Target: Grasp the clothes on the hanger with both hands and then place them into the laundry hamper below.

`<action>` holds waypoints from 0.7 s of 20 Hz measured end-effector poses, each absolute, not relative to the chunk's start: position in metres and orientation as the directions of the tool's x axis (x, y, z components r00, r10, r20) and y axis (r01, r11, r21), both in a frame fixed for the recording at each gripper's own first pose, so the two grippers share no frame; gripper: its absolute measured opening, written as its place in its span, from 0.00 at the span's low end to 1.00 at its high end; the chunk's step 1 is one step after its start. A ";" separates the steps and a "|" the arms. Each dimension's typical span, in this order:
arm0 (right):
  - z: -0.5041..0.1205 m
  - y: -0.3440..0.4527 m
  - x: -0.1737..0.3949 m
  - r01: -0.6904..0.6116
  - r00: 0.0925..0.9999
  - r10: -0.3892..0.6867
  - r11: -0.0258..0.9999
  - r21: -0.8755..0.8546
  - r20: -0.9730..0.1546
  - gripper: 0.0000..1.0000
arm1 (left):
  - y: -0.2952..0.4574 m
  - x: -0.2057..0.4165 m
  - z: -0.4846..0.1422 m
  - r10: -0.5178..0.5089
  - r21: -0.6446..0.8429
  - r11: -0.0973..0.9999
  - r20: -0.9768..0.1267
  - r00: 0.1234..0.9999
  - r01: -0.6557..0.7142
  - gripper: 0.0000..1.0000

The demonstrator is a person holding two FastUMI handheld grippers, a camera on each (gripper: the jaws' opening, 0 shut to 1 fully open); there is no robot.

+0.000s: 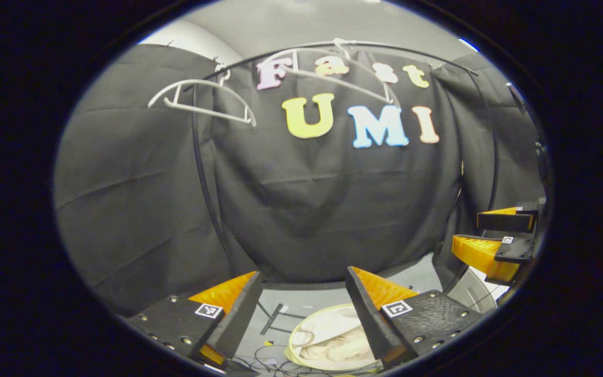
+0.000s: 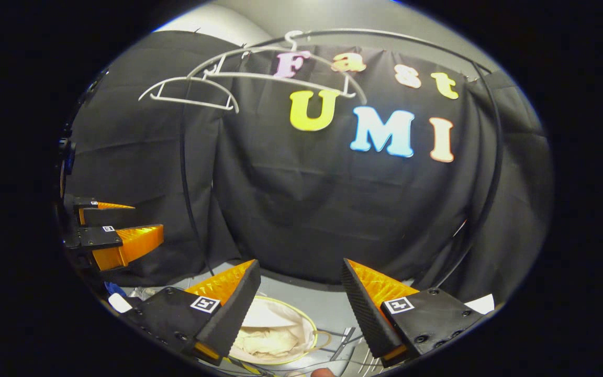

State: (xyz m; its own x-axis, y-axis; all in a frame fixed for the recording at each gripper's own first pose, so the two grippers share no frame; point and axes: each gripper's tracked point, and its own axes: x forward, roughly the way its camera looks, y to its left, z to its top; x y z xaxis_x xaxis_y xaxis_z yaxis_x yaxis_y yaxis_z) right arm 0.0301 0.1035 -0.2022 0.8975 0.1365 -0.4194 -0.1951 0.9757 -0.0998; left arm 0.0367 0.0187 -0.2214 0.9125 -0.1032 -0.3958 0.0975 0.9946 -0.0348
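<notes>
Left gripper view: two bare hangers (image 1: 202,102) hang from the rail (image 1: 385,47) above; the left gripper (image 1: 301,285) holds its jaws wide apart with nothing between them; the pale clothes (image 1: 333,337) lie in the round laundry hamper (image 1: 293,348) on the floor below; the right gripper (image 1: 490,235) shows at the right edge, jaws parted. Right gripper view: the left gripper (image 2: 123,225) sits at the left edge; the right gripper (image 2: 299,285) is spread and empty above the hamper (image 2: 312,335) holding the clothes (image 2: 265,340).

Two bare hangers (image 1: 202,99) (image 1: 333,68) hang from one rail (image 1: 416,52). One hamper (image 1: 301,335) stands below, and two grippers (image 1: 301,293) (image 2: 299,288) are up.
</notes>
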 end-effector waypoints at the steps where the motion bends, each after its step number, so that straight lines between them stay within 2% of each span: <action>1: -0.188 0.099 0.029 -0.179 0.910 0.126 0.979 -0.102 -0.396 0.98 | 0.023 0.037 -0.207 -0.107 -0.034 0.994 -0.363 0.926 0.102 0.95; 8: -0.088 0.052 0.005 -0.058 0.974 0.036 0.994 -0.091 -0.222 0.97 | 0.016 0.029 -0.108 -0.151 -0.063 0.988 -0.203 0.967 0.141 0.95; 14: -0.045 0.006 -0.028 0.019 0.989 -0.032 0.996 -0.092 -0.144 0.97 | 0.021 -0.003 -0.055 -0.151 -0.042 0.988 -0.108 0.983 0.148 0.94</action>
